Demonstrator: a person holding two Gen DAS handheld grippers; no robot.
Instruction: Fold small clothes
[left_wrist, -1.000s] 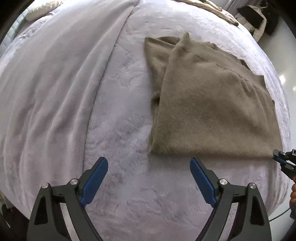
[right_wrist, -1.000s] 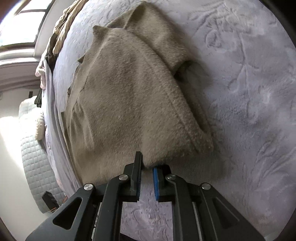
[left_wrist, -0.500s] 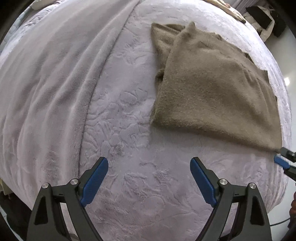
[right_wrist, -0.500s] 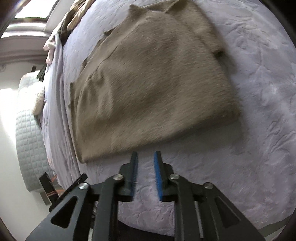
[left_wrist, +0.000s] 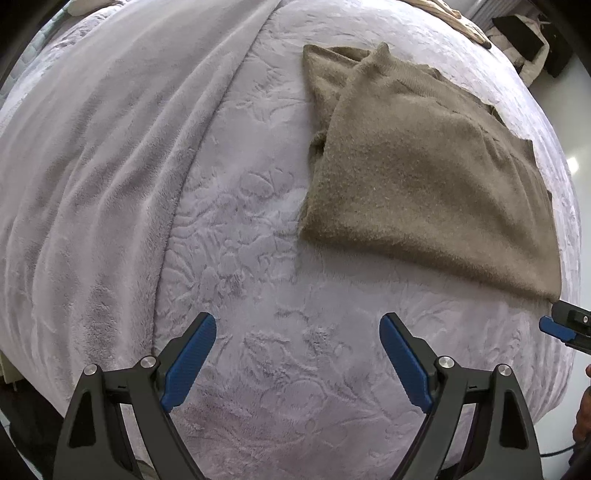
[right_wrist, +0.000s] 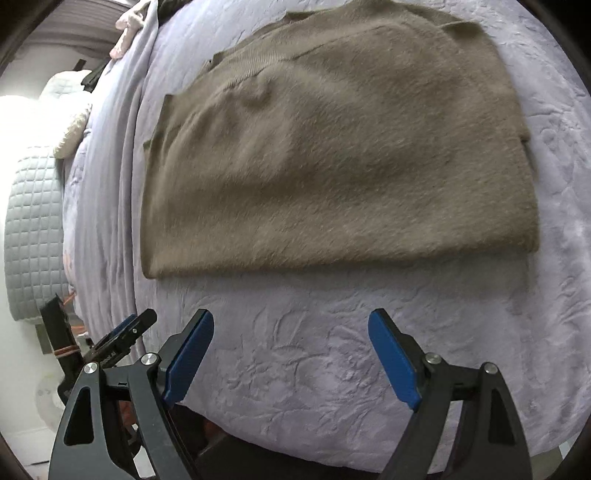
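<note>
The brown sweater (right_wrist: 332, 155) lies folded on the lavender bedspread (right_wrist: 332, 350), filling the upper centre of the right wrist frame. It looks soft, light and limp, likely best pinched at a near corner. The left gripper (left_wrist: 297, 354) and right gripper (right_wrist: 291, 354) both hover empty, fingers spread wide.

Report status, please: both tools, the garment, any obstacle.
Left tool open, empty, over the lilac plush blanket. Right tool open, empty. Folded tan fuzzy knit sweater lies flat, untouched. Nothing between tools and sweater.

A bed (left_wrist: 258, 258) in embossed lilac fleece; a folded brown sweater (left_wrist: 424, 177) lies flat on it.
</note>
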